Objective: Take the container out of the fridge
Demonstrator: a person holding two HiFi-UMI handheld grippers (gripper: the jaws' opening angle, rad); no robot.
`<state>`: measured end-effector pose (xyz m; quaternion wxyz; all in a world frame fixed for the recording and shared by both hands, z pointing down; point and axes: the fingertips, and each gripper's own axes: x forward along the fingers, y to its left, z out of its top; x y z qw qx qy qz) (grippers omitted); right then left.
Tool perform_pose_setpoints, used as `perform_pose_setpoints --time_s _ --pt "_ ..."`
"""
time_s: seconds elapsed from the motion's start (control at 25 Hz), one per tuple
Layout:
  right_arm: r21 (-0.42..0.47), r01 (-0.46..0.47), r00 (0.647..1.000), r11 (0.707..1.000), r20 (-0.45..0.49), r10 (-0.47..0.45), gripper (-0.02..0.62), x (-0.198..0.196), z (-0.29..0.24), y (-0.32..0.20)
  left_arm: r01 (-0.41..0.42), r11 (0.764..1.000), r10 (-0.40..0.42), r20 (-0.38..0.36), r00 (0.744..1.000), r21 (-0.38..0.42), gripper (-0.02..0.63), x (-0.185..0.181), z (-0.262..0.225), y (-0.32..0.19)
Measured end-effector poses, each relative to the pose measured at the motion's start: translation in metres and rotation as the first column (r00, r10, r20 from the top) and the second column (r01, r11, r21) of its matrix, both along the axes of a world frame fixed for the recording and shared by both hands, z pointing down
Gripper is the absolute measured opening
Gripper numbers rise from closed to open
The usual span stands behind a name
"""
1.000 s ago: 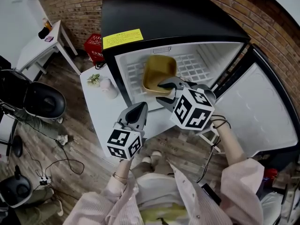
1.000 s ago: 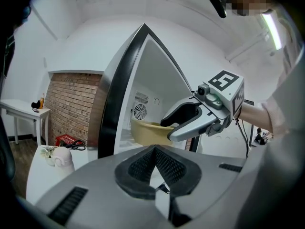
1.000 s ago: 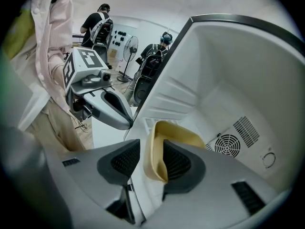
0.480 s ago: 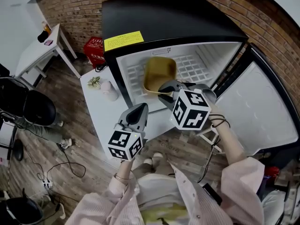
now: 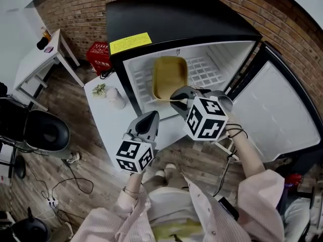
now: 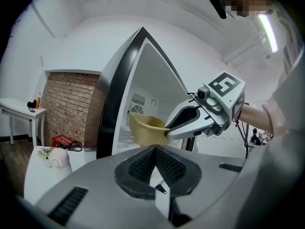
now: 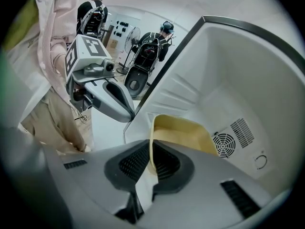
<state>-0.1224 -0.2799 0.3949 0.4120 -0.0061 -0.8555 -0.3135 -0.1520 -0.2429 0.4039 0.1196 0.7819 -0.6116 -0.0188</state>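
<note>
A shallow yellow container (image 5: 169, 77) sits on the wire shelf inside the open fridge (image 5: 176, 19). My right gripper (image 5: 174, 99) reaches in at the fridge's front. Its jaws have just been closing, and they now pinch the near rim of the container (image 7: 186, 132) between the pads (image 7: 164, 162). The left gripper view shows the container (image 6: 145, 130) with the right gripper (image 6: 167, 133) on its edge. My left gripper (image 5: 151, 116) hangs lower left, outside the fridge, shut and empty (image 6: 153, 151).
The fridge door (image 5: 272, 115) stands swung open to the right. A low white table (image 5: 108, 122) left of the fridge carries a small plant (image 5: 101, 87) and a white figure (image 5: 116, 96). A red crate (image 5: 102, 54), another white table (image 5: 35, 54) and a black chair (image 5: 43, 120) stand further left.
The right gripper's jaws went from wide open around the container's near rim to closed on it. Neither hand moved otherwise.
</note>
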Motion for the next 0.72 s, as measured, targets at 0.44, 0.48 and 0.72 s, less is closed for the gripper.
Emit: perform_pose_setpoints --time_s 0.44,0.48,0.72 --pt "0.0 -0.076 0.996 0.997 0.045 0.076 0.025 0.016 -0.008 0.012 -0.055 0.998 0.055 0.001 0.999 0.014 -0.008 0.008 -0.004 0.007" --pt "-0.003 -0.085 0.995 0.996 0.053 0.085 0.025 0.018 -0.009 0.013 -0.061 0.998 0.061 0.001 0.998 0.014 -0.008 0.009 -0.004 0.008" --pt "0.005 -0.153 0.985 0.988 0.079 0.152 0.025 0.031 -0.01 0.02 -0.102 0.995 0.102 -0.001 0.995 0.011 -0.008 0.015 -0.003 0.012"
